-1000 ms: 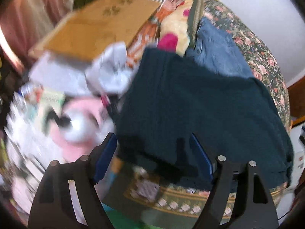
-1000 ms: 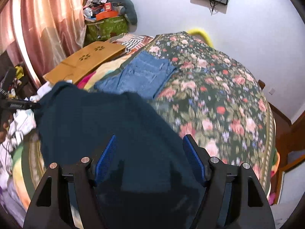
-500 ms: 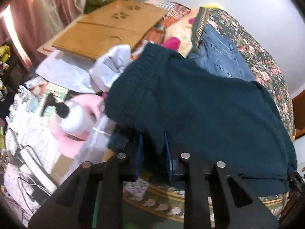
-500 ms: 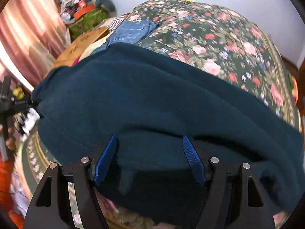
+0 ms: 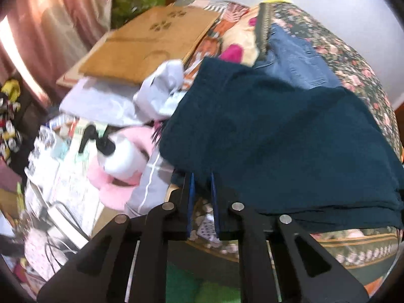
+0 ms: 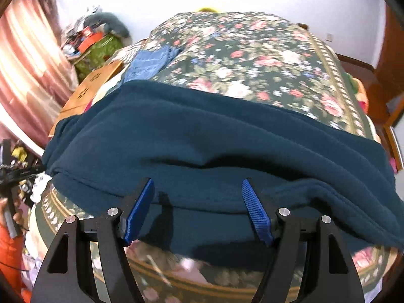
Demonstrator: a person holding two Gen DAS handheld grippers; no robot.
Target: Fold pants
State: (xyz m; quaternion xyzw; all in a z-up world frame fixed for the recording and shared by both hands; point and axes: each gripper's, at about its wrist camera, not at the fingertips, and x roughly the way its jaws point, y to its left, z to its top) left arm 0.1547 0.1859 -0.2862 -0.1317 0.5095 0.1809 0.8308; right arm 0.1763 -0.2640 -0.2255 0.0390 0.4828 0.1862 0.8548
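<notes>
Your left tool (image 5: 201, 184) is pressed nearly together on the near left corner of the dark teal pants (image 5: 277, 136), its blue pads (image 5: 190, 202) pinching a hem that a second ago sat loose between wide-spread fingers. The grip has held since half a second ago. The pants lie across the near end of the bed, over the floral bedspread (image 5: 353, 70), doubled so that layered edges show along the near right side. They have shifted right from half a second ago, baring more of the grey striped cloth (image 5: 149, 189) at the bed's edge.

Your right tool (image 6: 198, 209) stays spread wide, its blue pads (image 6: 257, 217) resting apart over the pants' near fold (image 6: 202, 146), gripping nothing. From this side the garment spans the bed's width with a shallow crease across its middle, and more bedspread (image 6: 252, 58) shows beyond it than half a second ago, when teal cloth filled most of the view.

Folded blue jeans (image 5: 298, 60) lie on the bedspread just past the pants' far edge. A wooden board (image 5: 146, 48), white crumpled cloth (image 5: 161, 88) and a pink neck pillow (image 5: 116, 181) crowd the left of the bed.
</notes>
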